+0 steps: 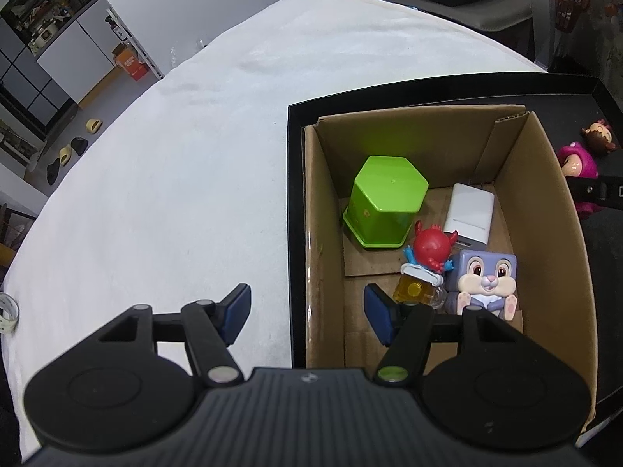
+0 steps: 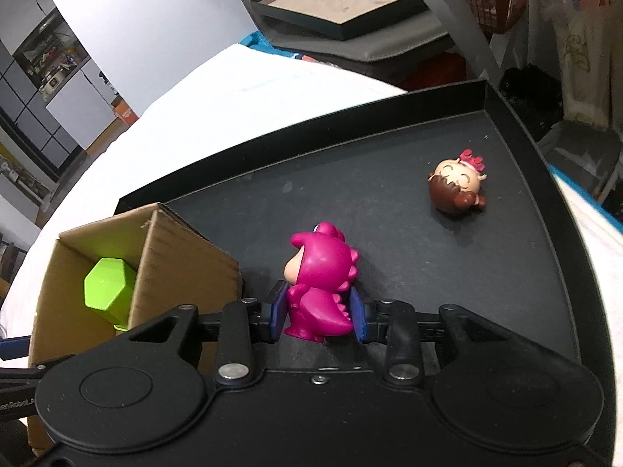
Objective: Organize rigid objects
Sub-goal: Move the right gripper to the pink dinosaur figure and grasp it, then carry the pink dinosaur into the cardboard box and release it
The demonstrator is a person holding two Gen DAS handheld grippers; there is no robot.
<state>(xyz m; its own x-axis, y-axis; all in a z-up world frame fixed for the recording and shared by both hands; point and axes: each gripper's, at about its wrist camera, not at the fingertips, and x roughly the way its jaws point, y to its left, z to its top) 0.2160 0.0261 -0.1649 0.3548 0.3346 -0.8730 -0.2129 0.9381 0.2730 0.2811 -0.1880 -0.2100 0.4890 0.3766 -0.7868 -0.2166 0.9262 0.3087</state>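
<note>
A cardboard box (image 1: pixel 545 194) stands in a black tray (image 1: pixel 296 194). It holds a green hexagonal container (image 1: pixel 383 204), a white block (image 1: pixel 469 214), a red figure on a yellow mug (image 1: pixel 422 268) and a purple rabbit cube (image 1: pixel 484 280). My left gripper (image 1: pixel 307 311) is open and empty, straddling the box's left wall. My right gripper (image 2: pixel 318 313) has its pads on both sides of a magenta dinosaur figure (image 2: pixel 321 276) standing on the tray (image 2: pixel 389 210). A brown-haired doll head (image 2: pixel 457 188) lies farther right on the tray.
The tray sits on a white cloth-covered table (image 1: pixel 175 175). A roll of tape (image 1: pixel 7 311) lies at the table's left edge. Another black tray (image 2: pixel 342 4) and an orange basket (image 2: pixel 494 0) are beyond the table.
</note>
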